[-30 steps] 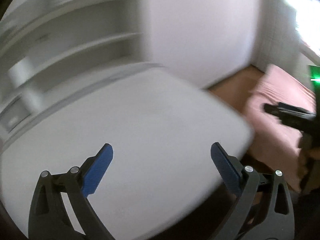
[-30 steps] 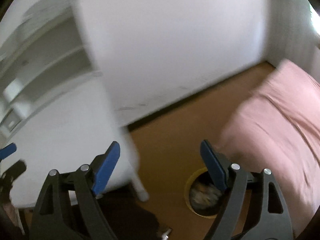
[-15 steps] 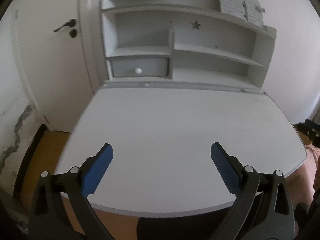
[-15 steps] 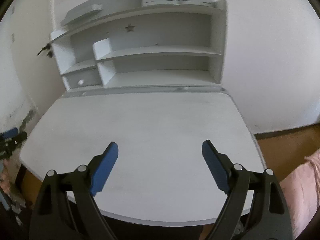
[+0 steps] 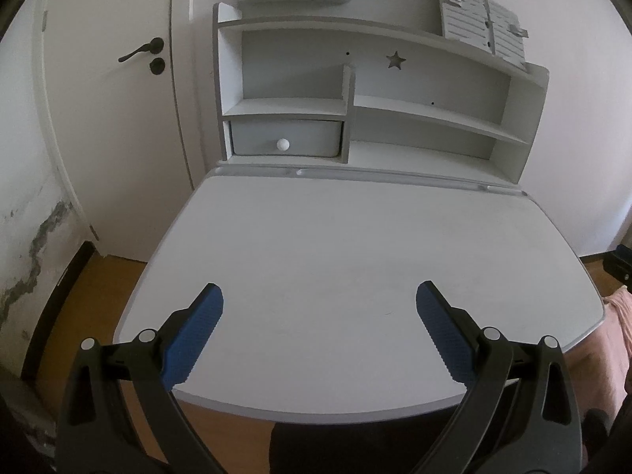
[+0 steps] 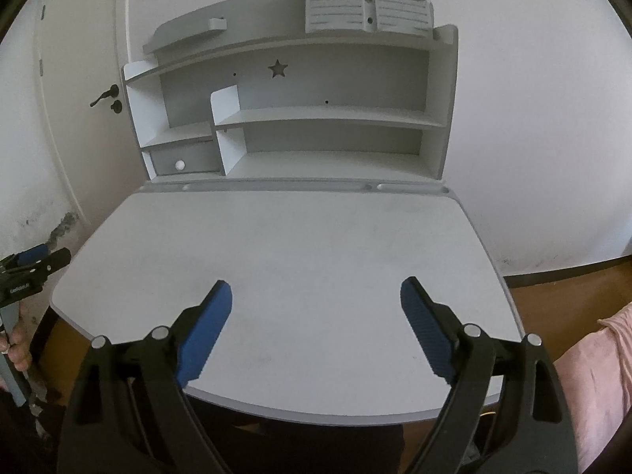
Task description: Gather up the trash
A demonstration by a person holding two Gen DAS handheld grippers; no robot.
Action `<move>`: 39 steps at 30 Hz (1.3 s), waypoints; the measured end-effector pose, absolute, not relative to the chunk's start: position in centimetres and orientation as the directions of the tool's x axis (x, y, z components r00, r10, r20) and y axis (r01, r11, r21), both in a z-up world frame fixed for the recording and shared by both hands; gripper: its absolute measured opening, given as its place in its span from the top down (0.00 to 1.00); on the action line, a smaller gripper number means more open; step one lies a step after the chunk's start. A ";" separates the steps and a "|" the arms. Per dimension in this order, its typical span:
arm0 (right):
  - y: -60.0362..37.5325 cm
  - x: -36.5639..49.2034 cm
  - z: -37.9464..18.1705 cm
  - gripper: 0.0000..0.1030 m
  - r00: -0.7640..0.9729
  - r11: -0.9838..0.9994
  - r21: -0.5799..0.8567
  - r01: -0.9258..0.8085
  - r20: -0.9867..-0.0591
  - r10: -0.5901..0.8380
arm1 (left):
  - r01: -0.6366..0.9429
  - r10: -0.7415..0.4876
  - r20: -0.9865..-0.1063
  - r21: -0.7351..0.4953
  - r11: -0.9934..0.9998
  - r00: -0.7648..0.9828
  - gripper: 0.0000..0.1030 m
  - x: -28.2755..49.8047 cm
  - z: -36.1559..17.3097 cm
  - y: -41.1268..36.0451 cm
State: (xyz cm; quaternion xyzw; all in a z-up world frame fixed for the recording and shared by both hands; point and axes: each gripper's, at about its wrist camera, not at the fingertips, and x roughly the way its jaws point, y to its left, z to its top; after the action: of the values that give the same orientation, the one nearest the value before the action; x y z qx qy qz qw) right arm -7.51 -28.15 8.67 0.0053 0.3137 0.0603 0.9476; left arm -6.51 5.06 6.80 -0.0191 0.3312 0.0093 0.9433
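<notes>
Both cameras have swung back from the floor at 3 o'clock to face the grey desk [image 5: 355, 260], where the left gripper [image 5: 318, 308] and right gripper [image 6: 316, 300] hover released and empty, and no trash shows on it or its hutch [image 5: 395, 118], suggesting collection is finished.

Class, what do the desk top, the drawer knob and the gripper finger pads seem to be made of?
Desk top: probably painted or laminated board, matte pale grey, smooth with faint scuffs. Drawer knob: glossy white, plastic or ceramic, unclear which. Finger pads: blue, ribbed texture, likely rubber or plastic.
</notes>
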 end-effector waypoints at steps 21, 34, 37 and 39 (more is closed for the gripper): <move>-28.8 -7.9 8.6 0.16 0.791 0.993 0.048 -0.104 -0.601 0.111 | -0.002 -0.005 -0.636 -0.011 1.000 0.772 0.07 -6.4 6.3 3.6; -29.4 -8.1 8.7 0.16 0.792 0.993 0.047 -0.105 -0.600 0.113 | -0.001 -0.005 -0.640 -0.010 1.000 0.768 0.07 -6.5 6.2 3.2; -29.4 -8.0 8.7 0.16 0.792 0.993 0.048 -0.107 -0.600 0.114 | -0.003 -0.005 -0.641 -0.010 1.000 0.768 0.07 -6.5 6.1 3.2; -29.4 -8.0 8.7 0.16 0.792 0.993 0.047 -0.106 -0.600 0.113 | -0.003 -0.005 -0.641 -0.010 1.000 0.768 0.07 -6.5 6.1 3.2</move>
State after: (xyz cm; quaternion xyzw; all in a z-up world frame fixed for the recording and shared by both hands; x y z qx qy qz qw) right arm -8.01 -29.43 8.66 0.0057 0.3173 0.0578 0.9466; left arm -6.49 3.17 6.12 -0.0052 0.3409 -0.0005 0.9401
